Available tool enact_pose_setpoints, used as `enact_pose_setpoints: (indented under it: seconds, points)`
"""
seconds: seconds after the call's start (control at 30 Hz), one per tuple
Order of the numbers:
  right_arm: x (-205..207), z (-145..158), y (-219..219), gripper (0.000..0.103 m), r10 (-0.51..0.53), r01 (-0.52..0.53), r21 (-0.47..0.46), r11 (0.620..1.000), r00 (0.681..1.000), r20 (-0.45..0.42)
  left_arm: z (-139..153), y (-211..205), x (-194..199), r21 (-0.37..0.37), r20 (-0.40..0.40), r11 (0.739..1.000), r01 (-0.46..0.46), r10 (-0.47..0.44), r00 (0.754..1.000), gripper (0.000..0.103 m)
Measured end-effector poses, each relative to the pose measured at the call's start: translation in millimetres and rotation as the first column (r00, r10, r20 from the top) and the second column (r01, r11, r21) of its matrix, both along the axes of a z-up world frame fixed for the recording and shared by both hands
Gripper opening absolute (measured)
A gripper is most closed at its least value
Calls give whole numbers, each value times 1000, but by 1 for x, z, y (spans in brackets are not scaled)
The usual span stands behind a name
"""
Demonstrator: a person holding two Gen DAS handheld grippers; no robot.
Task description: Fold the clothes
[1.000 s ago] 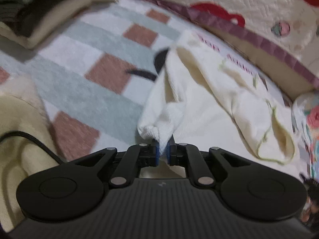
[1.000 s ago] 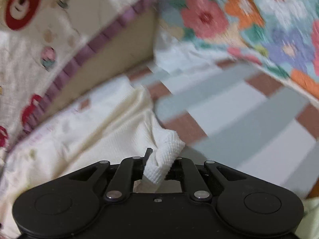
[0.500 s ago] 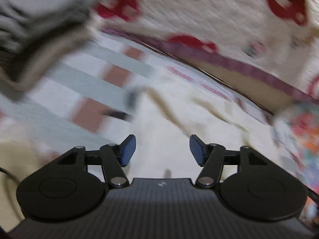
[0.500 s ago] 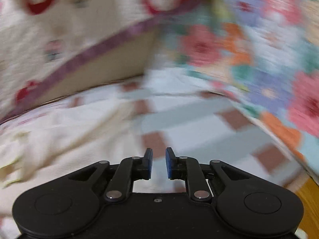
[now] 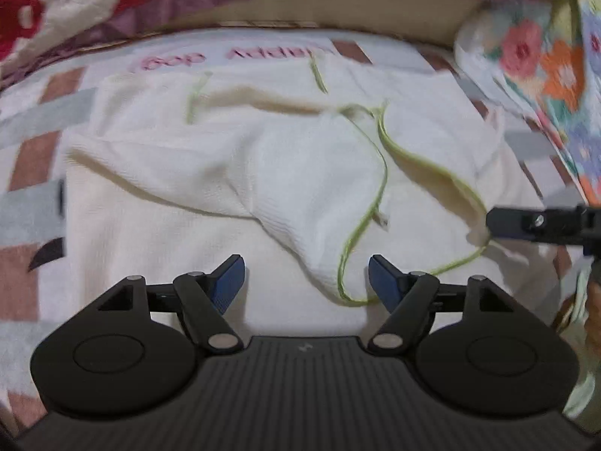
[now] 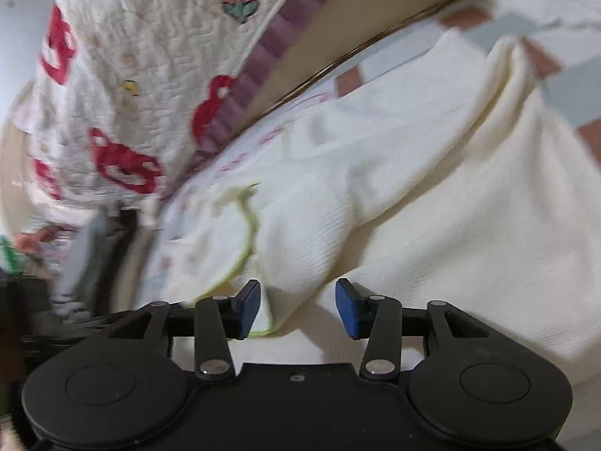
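Observation:
A cream knit garment (image 5: 233, 173) with thin green trim lies crumpled on the checkered blanket (image 5: 33, 150). Over its near part my left gripper (image 5: 306, 282) points down, its jaws opening. A folded flap with a green hem (image 5: 347, 259) reaches between the blue pads (image 5: 383, 286) without being pressed. In the right wrist view the same garment (image 6: 432, 203) fills the middle. My right gripper (image 6: 298, 308) is opening too, and a green-edged hem (image 6: 263, 329) lies by its left pad, not pinched. One of the right gripper's fingers (image 5: 537, 223) pokes in at the right edge of the left wrist view.
A quilt with red shapes and a purple border (image 6: 112, 112) rises behind the garment. A floral quilt (image 5: 544, 60) lies at the right. A blurred stack of folded clothes (image 6: 86, 255) stands at the left of the right wrist view.
Both grippers were shut on bunched ends of the cream garment a second ago. They have let go, opened wide and swung round over the garment's green-trimmed middle.

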State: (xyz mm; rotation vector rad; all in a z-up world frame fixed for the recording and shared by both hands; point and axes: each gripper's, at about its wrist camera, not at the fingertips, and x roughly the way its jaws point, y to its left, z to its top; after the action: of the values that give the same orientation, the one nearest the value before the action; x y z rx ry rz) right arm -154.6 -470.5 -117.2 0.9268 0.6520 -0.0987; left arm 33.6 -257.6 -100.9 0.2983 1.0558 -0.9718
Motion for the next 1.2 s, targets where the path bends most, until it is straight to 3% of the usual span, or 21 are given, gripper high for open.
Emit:
enact_pose_setpoints:
  seconds: [0.1, 0.13, 0.17, 0.2, 0.27, 0.37, 0.47, 0.6, 0.73, 0.8, 0.83, 0.87, 0.9, 0.93, 1.07, 1.2]
  points:
    - [7, -7, -1, 59, 52, -52, 10, 999, 999, -10, -7, -9, 4, -8, -32, 998, 57, -57, 998, 5]
    - [13, -8, -2, 57, 68, -68, -10, 998, 997, -23, -1, -13, 11, -17, -26, 1000, 22, -23, 999, 5]
    - [18, -9, -2, 29, 83, -84, -30, 996, 996, -37, 5, -17, 18, -29, -17, 1000, -8, 7, 1000, 5]
    - [28, -4, -6, 11, 133, -135, -74, 988, 991, -25, 16, -24, 27, -57, 8, 998, -5, 6, 1000, 5]
    - [47, 13, -21, 8, 163, -160, -166, 973, 987, 4, 38, -38, 44, -109, 57, 994, 0, 6, 998, 5]
    - [88, 40, -52, 8, 154, -148, -198, 969, 988, 16, 47, -62, 81, -120, 64, 993, -18, 26, 998, 5]
    - [132, 64, -73, 8, 174, -167, -289, 942, 985, -3, 43, -78, 115, -126, 11, 990, -62, 64, 998, 5]
    - [183, 64, -94, 8, 185, -203, -310, 929, 979, -88, 31, -92, 141, -129, -5, 986, -107, 107, 994, 5]
    - [209, 64, -104, 8, 168, -194, -338, 921, 980, -107, 19, -103, 162, -155, 20, 980, -128, 133, 991, 11]
    - [217, 61, -108, 12, 170, -214, -358, 909, 974, -149, 22, -99, 166, -188, 38, 976, -114, 123, 992, 14]
    - [217, 60, -111, 22, 158, -205, -354, 913, 975, -158, 25, -94, 166, -207, 44, 973, -104, 116, 992, 24]
    - [217, 58, -115, 52, 145, -196, -350, 916, 975, -167, 28, -89, 166, -227, 53, 969, -94, 109, 993, 34]
    - [213, 57, -119, 66, 114, -167, -353, 920, 979, -167, 33, -77, 165, -250, 91, 965, -84, 109, 990, 56]
    - [205, 56, -125, 73, 94, -145, -342, 928, 982, -161, 38, -66, 164, -271, 127, 960, -73, 111, 986, 61]
    - [172, 52, -155, 71, 30, -66, -289, 955, 991, -128, 43, -19, 179, -294, 180, 954, -61, 118, 977, 61]
    - [141, 59, -156, 67, 13, -52, -362, 931, 994, -112, 22, 26, 196, -218, 172, 972, -87, 127, 977, 61]
